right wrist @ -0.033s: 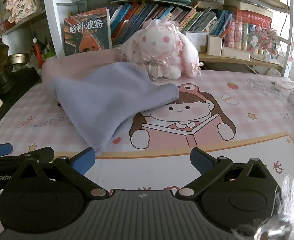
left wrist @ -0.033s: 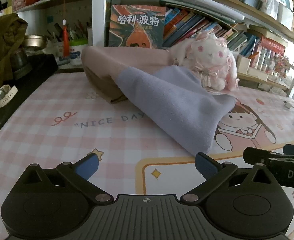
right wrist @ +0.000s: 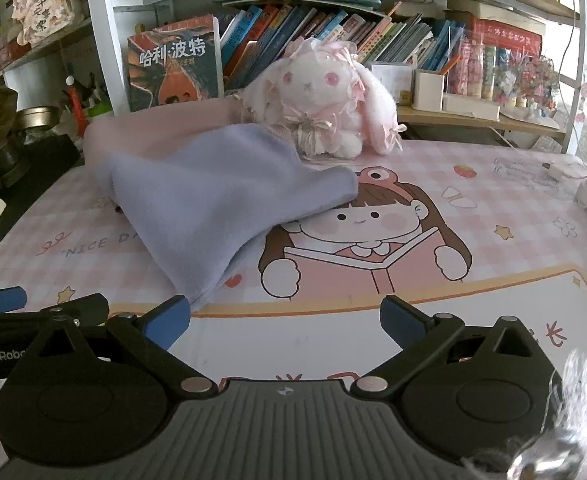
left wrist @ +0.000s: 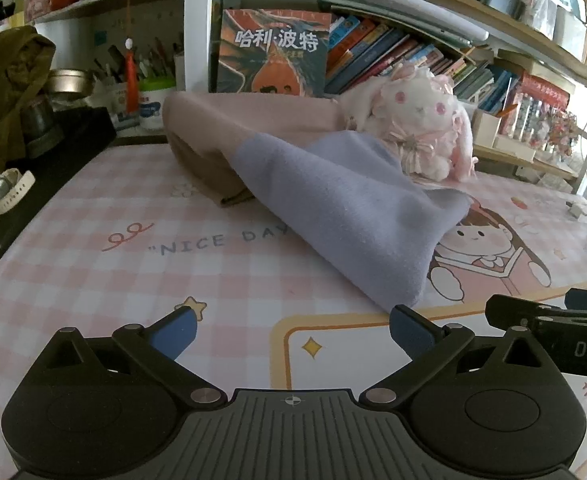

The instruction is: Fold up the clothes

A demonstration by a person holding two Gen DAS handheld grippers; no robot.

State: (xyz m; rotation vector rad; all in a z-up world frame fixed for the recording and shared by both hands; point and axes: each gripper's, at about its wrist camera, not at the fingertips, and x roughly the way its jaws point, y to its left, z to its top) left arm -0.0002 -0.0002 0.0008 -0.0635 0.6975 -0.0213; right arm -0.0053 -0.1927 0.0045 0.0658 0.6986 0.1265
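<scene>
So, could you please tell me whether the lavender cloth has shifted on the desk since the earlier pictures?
No. The lavender cloth lies where it did: its near tip ends at the same spot by the desk mat's yellow border, and it covers the same part of the "NICE DAY" lettering.

The left wrist view sat low behind the left gripper (left wrist: 289, 330), looking forward and slightly down across the pink checked tabletop (left wrist: 93, 264) toward the cluttered bookshelf (left wrist: 405, 52). The right wrist view sat just behind the right gripper (right wrist: 285, 320), facing the same way from a place further right. Both stayed close to the surface. They shared the lavender fleece cloth (left wrist: 345, 208) (right wrist: 213, 208), the white and pink plush rabbit (left wrist: 421, 120) (right wrist: 325, 100) and the shelf of books; each also caught the other gripper at its inner edge
</scene>
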